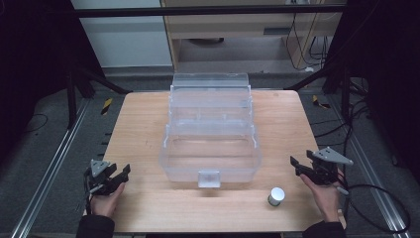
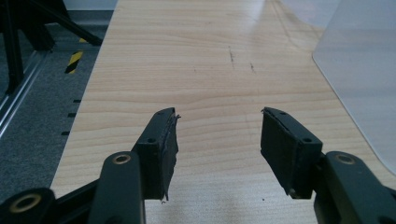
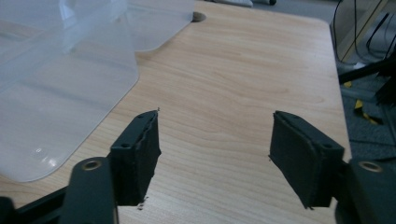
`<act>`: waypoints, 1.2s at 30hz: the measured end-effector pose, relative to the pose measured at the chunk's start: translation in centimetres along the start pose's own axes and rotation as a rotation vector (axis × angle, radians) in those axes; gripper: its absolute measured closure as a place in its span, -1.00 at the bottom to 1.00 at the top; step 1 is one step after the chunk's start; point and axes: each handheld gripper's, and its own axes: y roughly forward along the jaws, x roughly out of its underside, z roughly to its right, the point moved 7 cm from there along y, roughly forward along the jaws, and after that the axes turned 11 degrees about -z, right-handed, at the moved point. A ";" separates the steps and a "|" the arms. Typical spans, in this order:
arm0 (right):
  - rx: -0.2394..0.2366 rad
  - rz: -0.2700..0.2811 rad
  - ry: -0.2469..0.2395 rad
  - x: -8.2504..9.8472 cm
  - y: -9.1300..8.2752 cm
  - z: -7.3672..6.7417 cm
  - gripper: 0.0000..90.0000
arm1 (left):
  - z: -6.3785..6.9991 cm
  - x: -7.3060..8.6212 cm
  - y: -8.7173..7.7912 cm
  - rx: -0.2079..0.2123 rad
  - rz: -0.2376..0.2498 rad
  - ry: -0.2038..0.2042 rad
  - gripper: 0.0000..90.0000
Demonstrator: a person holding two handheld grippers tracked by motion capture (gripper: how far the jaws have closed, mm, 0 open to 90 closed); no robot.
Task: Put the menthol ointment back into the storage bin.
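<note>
Grippers sit at the near corners of the wooden surface (image 1: 148,134), both empty: the left gripper (image 2: 217,135) has its jaws apart over bare wood, and the right gripper (image 3: 215,149) likewise stands open with nothing between the pads. A small silver-topped cylinder (image 1: 276,196) stands upright near the front edge, just beside the right gripper (image 1: 303,167) and a little in front of the clear tiered plastic box (image 1: 210,134), which fills the middle of the surface with its lid folded back. Judging from that layout, the step in hand is probably a pick of the cylinder with the right gripper (the left one (image 1: 119,174) is well apart from it). To do it well, swing the jaws round so they straddle the cylinder's body, come down low enough to catch the side rather than the cap, and close squarely so it does not tip or roll.
</note>
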 end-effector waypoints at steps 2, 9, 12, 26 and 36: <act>-0.014 0.007 -0.006 -0.2 -0.2 -0.1 -0.21 | 0.0 0.0 0.0 -0.007 -0.001 0.005 -0.02; -0.041 -0.018 -0.071 -1.3 -1.1 -1.3 -0.12 | -0.3 0.1 0.0 -0.009 -0.009 -0.007 -0.08; -0.062 -0.033 -0.100 -2.2 -1.9 -1.8 -0.12 | -0.3 0.3 0.3 -0.010 -0.024 -0.010 -0.13; -0.233 -0.180 -0.391 -5.3 -3.8 -4.8 -0.39 | -0.2 0.5 0.7 -0.018 -0.051 0.000 -0.21; -0.375 -0.246 -0.529 -5.8 -4.8 -7.1 -0.57 | -0.1 0.7 0.9 -0.025 -0.065 0.009 -0.24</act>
